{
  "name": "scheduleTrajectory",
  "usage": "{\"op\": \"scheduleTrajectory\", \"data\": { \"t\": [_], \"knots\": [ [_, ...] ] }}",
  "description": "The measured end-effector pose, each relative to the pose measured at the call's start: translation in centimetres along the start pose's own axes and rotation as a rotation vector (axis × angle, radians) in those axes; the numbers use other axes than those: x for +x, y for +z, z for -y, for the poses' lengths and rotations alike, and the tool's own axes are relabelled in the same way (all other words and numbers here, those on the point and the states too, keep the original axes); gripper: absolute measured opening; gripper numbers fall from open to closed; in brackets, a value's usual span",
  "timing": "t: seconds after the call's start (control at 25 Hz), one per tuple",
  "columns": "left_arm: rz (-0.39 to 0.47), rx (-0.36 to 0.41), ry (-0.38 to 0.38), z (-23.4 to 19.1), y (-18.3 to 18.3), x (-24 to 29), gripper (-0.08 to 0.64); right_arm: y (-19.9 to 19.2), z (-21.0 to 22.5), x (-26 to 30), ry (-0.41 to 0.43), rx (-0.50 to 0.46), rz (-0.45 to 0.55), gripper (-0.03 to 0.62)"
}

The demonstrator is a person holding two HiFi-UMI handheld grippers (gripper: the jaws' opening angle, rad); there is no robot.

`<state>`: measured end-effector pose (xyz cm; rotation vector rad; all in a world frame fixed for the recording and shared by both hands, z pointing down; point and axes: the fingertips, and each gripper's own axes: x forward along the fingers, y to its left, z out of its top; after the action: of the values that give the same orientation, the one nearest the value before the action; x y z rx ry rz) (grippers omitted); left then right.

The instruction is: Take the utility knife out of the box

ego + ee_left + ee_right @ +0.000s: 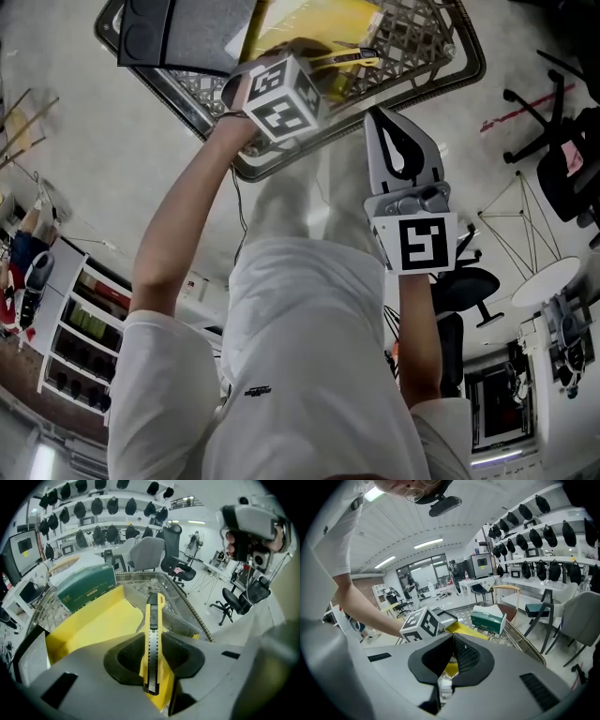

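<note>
the left gripper has its two dark padded jaws pressed against the flat sides of a slim yellow utility knife with a black ridged slider strip, so the jaws stand partly apart, held off by the knife's thickness. the knife's long axis runs in line with the jaws, straight away from the left gripper view's camera. its black-capped end points away toward the far rim of the woven wire basket, the other end sits back between the pads, and the slider strip faces up. the knife is over the open yellow cardboard box lying in the basket; whether its rear end still touches the box cannot be told. a dark green tissue box lies just beyond the yellow box, against its far wall.

the right gripper hangs near the basket's edge, well apart from the knife. its jaws meet at the tips and have nothing in them. in the head view its closed tips point toward the basket.
</note>
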<state>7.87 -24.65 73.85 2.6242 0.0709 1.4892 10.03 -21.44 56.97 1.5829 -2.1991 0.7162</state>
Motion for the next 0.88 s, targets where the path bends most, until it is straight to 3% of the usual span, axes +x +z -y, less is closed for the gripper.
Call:
{"op": "scheduleTrajectory", "data": {
  "t": [0.52,0.88],
  "knots": [
    [0.084,-0.064,0.053,0.2,2.4,-5.7,0.107,2.0,-1.5,-3.1,-0.026,-0.029,0.055,-0.002],
    [0.178,-0.206,0.145,1.3,3.2,-13.2,0.107,6.3,-3.7,-6.2,-0.071,-0.062,0.125,-0.002]
  ]
}}
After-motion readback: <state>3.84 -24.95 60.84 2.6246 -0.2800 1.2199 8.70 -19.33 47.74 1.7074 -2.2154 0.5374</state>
